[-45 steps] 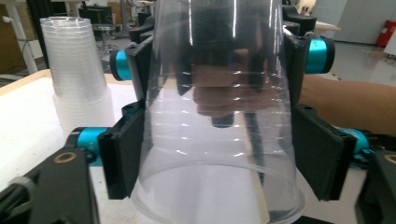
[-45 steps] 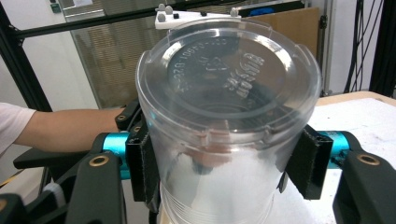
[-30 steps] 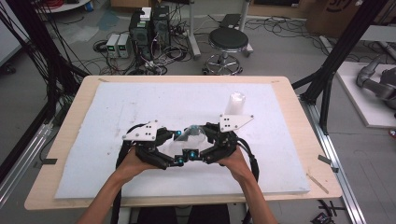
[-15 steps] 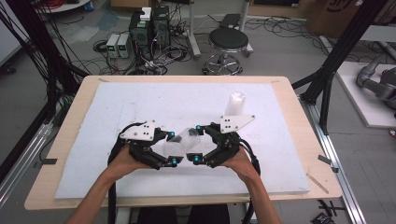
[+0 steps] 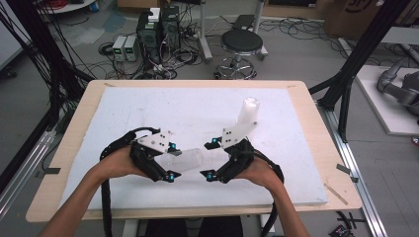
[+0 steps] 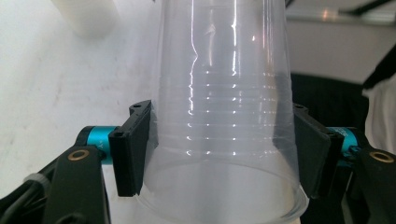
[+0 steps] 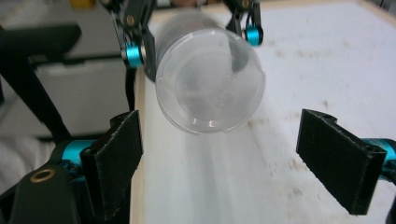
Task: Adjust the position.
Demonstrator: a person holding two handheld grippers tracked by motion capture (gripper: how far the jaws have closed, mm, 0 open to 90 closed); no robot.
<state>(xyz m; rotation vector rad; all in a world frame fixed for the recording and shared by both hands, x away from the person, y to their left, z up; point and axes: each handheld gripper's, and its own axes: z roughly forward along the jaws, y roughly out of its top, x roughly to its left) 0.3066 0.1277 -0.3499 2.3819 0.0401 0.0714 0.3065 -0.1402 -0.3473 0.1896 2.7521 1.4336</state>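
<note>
- 1 clear cup (image 5: pixel 185 159) clamped near its rim in left gripper (image 5: pixel 170 162), lying sideways above foam mat (image 5: pixel 148 108).
- Right gripper (image 5: pixel 209 159): jaws just spread wide, nothing between, cup base facing them; handover to left looks done.
- White cup stack (image 5: pixel 248 114) standing farther right.

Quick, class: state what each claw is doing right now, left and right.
Left claw: closed on the clear plastic cup, gripping its sides near the rim.
Right claw: open, holding nothing; the cup's base lies ahead of it.
</note>
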